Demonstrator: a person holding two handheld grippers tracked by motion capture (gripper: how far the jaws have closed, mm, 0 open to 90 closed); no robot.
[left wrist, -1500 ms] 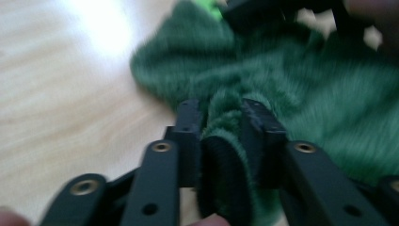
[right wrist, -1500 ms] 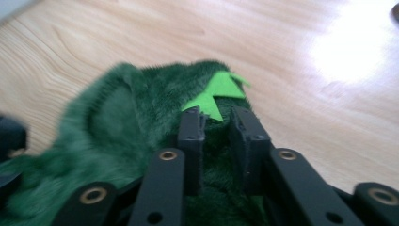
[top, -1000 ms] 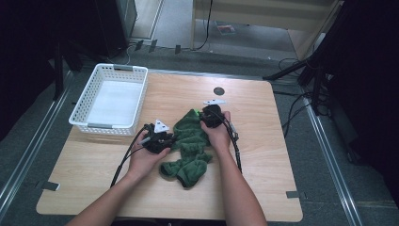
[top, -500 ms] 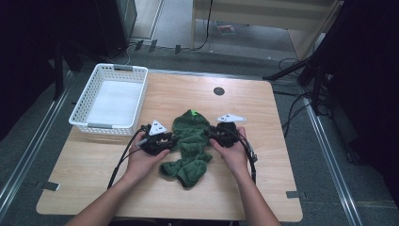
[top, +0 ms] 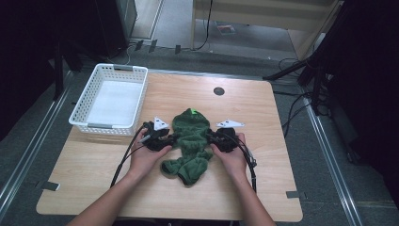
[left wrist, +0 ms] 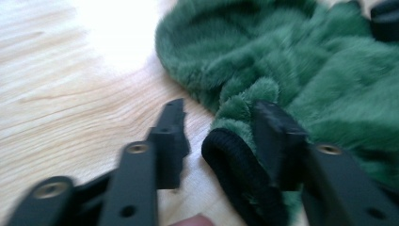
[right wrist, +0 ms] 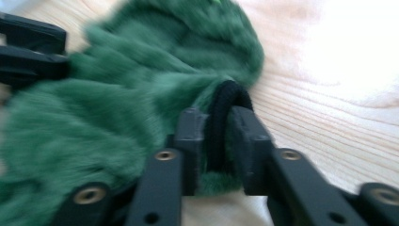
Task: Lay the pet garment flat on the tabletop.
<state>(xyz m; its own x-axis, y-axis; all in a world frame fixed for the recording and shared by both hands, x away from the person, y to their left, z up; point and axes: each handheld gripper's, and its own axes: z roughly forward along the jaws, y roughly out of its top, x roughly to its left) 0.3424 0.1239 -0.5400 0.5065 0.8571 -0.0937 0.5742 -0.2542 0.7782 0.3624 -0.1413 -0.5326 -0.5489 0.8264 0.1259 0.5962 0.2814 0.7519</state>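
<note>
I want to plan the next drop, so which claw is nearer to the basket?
Left. The left claw, jaws just opening around a cuff, sits right of the basket's near corner; the right claw, shut on the other cuff, lies farther right, beyond the garment.

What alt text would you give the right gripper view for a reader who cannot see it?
The right gripper is closed on the black ribbed cuff of a fuzzy green garment that lies on a light wooden table. The garment spreads left and up from the jaws; the other gripper shows at the upper left edge.
</note>
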